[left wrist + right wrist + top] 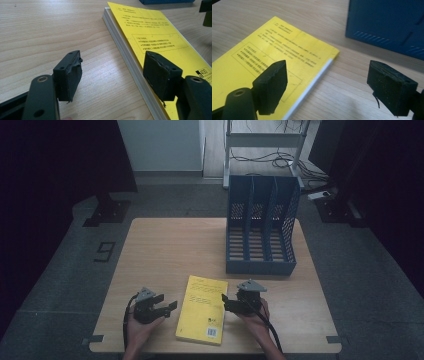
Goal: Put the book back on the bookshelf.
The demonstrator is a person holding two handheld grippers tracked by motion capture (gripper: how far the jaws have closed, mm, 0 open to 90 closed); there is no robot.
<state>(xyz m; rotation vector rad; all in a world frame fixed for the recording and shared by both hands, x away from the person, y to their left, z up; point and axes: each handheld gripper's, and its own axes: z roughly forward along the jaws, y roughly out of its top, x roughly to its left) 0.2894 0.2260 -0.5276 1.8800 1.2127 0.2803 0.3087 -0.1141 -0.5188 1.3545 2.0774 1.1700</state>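
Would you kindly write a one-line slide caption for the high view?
Two hand-held grippers, left and right, both open, flank a yellow book lying before a blue file rack.

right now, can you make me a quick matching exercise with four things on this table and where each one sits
Things:
1. yellow book
2. blue file rack
3. left gripper
4. right gripper

Places:
A. far right part of the table
B. open, at the book's left edge
C. flat near the front edge, between the grippers
D. open, at the book's right edge

Pairs: 1-C, 2-A, 3-B, 4-D
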